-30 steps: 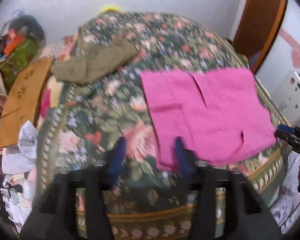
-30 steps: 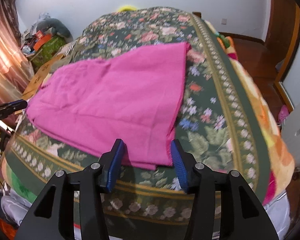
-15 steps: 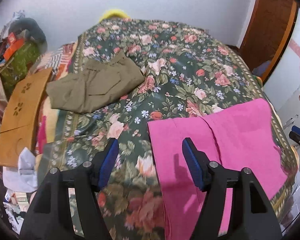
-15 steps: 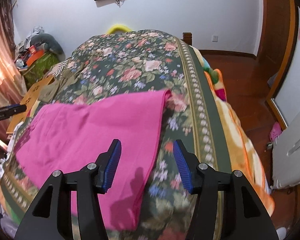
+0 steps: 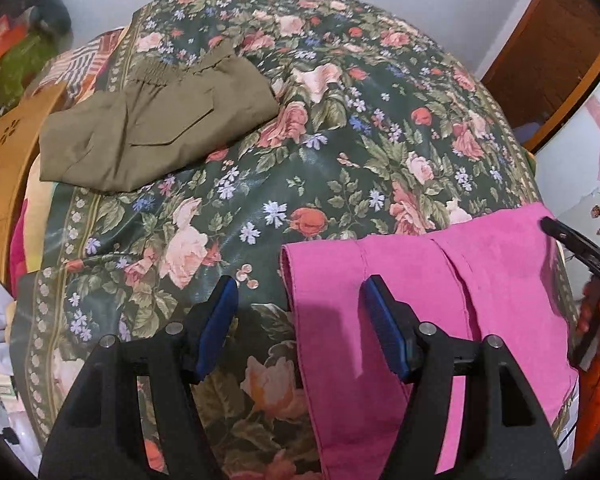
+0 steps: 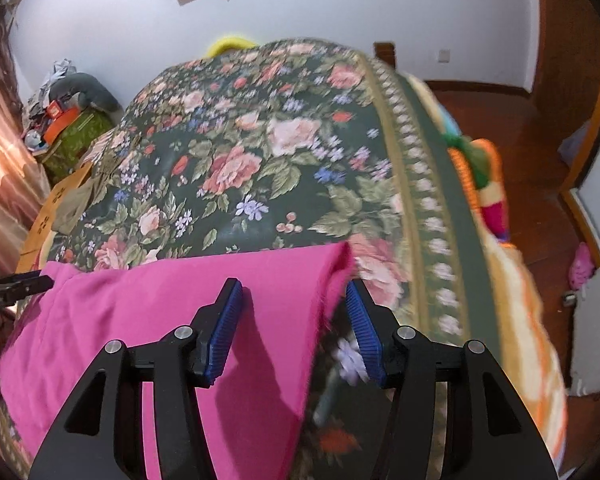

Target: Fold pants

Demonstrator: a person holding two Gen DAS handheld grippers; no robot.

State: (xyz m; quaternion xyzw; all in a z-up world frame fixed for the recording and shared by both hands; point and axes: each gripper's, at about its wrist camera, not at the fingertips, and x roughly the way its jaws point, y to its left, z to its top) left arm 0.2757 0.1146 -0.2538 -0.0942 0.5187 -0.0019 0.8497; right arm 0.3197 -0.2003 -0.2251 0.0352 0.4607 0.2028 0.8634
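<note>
- pink pants (image 5: 420, 320) lie flat at the bed's (image 5: 320, 152) near edge
- left hand-held gripper (image 5: 300, 312) spread over their left corner, pinching nothing
- right hand-held gripper (image 6: 294, 320) spread over the right corner, not gripping
- green pants (image 5: 156, 124) folded by the far left edge

White wall (image 6: 340, 12), wooden floor (image 6: 540, 152), floral bed (image 6: 260, 152)

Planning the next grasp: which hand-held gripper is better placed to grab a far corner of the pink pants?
Right hand-held gripper: its open jaws already straddle the pants' far corner. The left straddles only the side edge, its corner farther ahead.
</note>
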